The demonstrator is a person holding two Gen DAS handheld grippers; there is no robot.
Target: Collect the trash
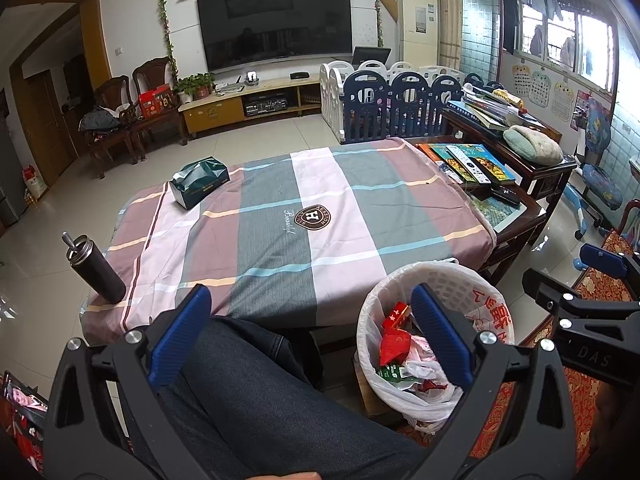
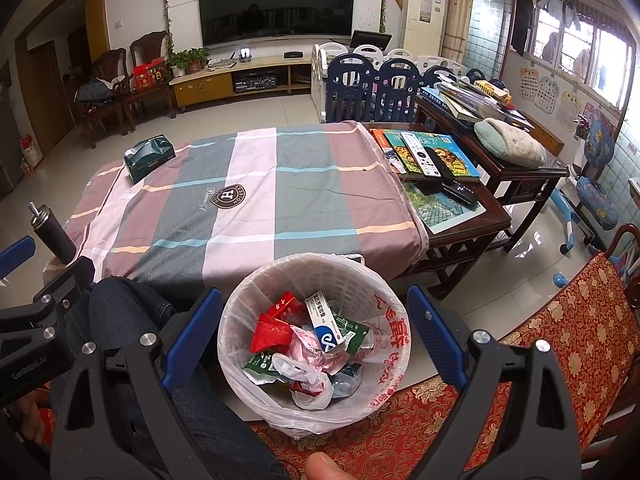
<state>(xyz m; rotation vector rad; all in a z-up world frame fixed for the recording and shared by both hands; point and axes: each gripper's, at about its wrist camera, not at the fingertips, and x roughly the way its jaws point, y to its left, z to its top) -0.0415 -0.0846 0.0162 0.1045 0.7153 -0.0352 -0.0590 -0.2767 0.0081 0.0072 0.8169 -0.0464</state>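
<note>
A living room with a big dark TV (image 1: 276,26) on the far wall, and in front of it a low table under a striped cloth (image 1: 280,216) in pink, grey and white. Near the cloth's near left corner stands a dark bottle (image 1: 96,268) with a metal top, tilted in the fisheye view. Toward the far left corner lies a green tissue pack (image 1: 199,181). The middle of the cloth is bare except for a round printed badge.

The left gripper (image 1: 310,320) hangs over the person's lap, above a leg in dark jeans (image 1: 256,392). Its blue fingers (image 1: 180,332) stand wide apart and hold nothing.

To the right, off the near right corner of the table, sits the white trash basket (image 2: 372,280) on the floor, lined with a thin plastic bag with red print. Inside is a heap of trash — red wrappers (image 2: 272,334), a white and blue box (image 2: 326,324), green packets and crumpled clear plastic.

The right gripper (image 2: 314,320) hovers right over the basket, pointing down into it. Its fingers are spread wide too — nothing between them. Farther right, books and remotes (image 2: 428,156) lie on the table's uncovered right end, and a red patterned seat (image 2: 560,336) sits beside the basket.
</note>
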